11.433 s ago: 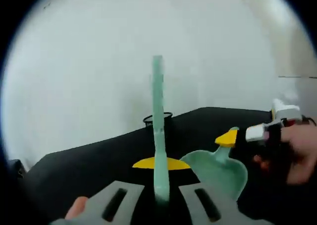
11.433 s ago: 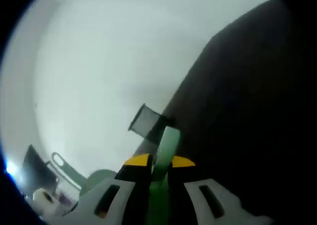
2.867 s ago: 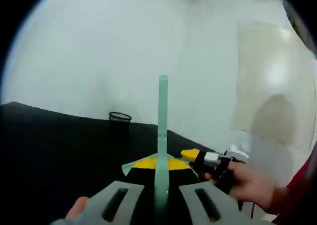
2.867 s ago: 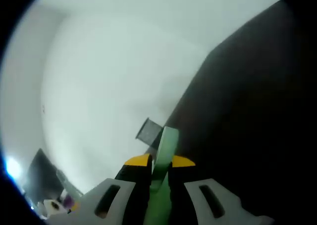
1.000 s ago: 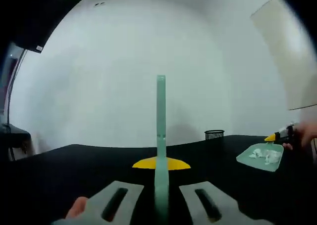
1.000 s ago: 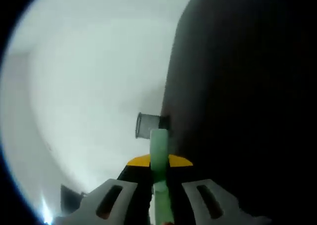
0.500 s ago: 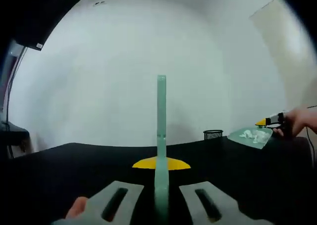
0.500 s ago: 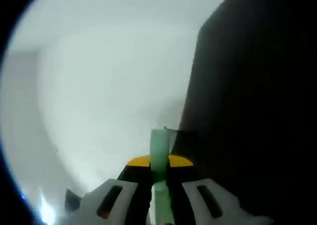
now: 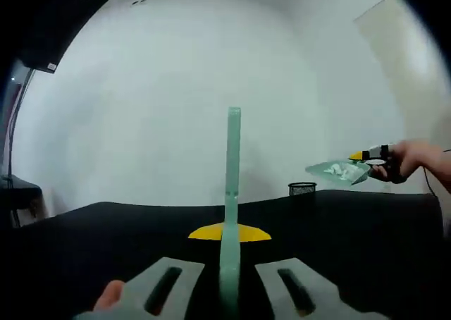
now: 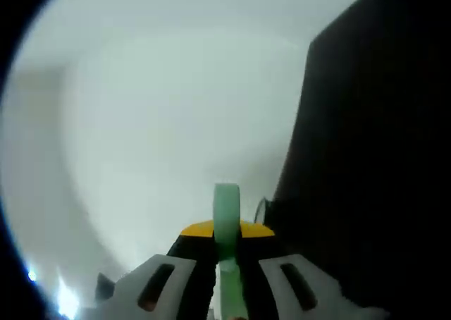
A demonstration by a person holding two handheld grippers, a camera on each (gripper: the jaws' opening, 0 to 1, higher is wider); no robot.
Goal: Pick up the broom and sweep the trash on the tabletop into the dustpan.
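My left gripper [image 9: 229,281] is shut on the pale green broom handle [image 9: 232,165], which stands straight up between its jaws over the black tabletop [image 9: 106,235]. At the right of the left gripper view, the green dustpan [image 9: 331,170] hangs in the air above the table, carrying white scraps of trash [image 9: 344,168]. The right gripper [image 9: 372,155], in a person's hand [image 9: 423,158], holds it by the handle. In the right gripper view, my right gripper [image 10: 225,278] is shut on the green dustpan handle [image 10: 226,214]; the pan itself is hidden.
A black mesh bin [image 9: 302,189] stands on the table's far edge, just below the raised dustpan; its rim [image 10: 261,211] peeks out beside the handle. A white wall lies behind. A dark monitor corner [image 9: 49,24] hangs upper left.
Over the last second the dustpan with the trash has risen off the tabletop and moved left, to above the mesh bin. The left gripper and broom have stayed still.
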